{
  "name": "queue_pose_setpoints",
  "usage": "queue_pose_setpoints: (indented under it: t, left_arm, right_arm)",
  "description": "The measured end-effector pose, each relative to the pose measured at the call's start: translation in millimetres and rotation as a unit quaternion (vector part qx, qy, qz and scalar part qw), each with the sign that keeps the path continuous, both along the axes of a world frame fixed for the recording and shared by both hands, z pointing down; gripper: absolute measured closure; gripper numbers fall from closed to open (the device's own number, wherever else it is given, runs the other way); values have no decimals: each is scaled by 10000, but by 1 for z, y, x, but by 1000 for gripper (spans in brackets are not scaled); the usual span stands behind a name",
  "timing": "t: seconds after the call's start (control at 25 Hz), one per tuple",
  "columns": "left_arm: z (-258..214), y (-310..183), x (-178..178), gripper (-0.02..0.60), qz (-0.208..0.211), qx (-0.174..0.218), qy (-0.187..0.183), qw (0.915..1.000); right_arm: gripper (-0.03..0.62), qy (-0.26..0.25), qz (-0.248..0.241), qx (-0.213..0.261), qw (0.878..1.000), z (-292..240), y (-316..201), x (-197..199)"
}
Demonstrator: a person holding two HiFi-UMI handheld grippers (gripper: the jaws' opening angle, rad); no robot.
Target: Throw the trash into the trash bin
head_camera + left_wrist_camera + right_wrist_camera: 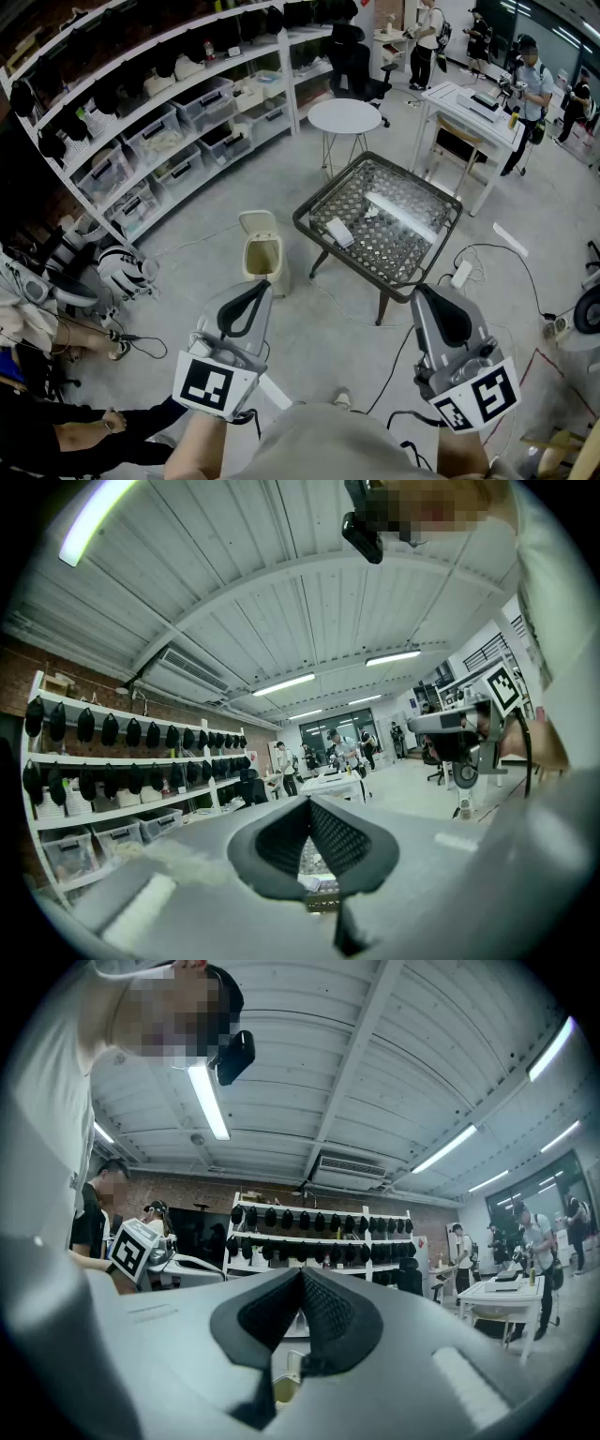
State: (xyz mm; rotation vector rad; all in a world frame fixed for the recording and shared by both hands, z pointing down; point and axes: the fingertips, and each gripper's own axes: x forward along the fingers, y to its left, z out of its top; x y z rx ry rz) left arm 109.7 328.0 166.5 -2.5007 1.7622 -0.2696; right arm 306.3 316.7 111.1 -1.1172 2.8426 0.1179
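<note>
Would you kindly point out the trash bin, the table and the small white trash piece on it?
trash bin (pixel 264 277): head view, front wall.
table (pixel 333 186): head view, left rim.
small white trash piece (pixel 338 232): head view, its middle.

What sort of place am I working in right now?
Probably a lab or workshop, not a home: long white shelving racks with clear plastic storage bins, a white workbench where people stand, and black cables trailing over the grey concrete floor.

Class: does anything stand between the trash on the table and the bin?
Nothing visible does. The white trash lies on the table near its left edge, and the open trash bin stands on the floor just beside that edge.
</note>
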Motion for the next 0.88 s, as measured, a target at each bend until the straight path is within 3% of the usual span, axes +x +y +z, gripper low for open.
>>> queue_pose_setpoints:
  t: [0.36,0.56,0.6,0.64,0.68,0.88]
  left_arm:
    - [-2,-7,10,578,10,-21,-64,10000]
    - [3,-10,25,580,15,-64,-97,9999]
    - [4,-10,27,578,6,-82,-108,9999]
    - [5,-11,28,578,-6,-106,-139,9998]
    - [5,-11,29,580,-19,-134,-205,9997]
    - [2,-13,38,578,-109,-82,-453,9989]
  right_arm:
    - [591,-72,-204,-69,9997,1,-2,6]
    - [589,-251,112,48,9996,-1,-10,29]
    - [548,-297,146,64,9994,-2,-12,33]
    - [407,-332,158,65,9993,-3,-14,37]
    - [366,-352,178,62,9992,-3,-16,40]
    - [339,-274,143,26,9995,1,-21,57]
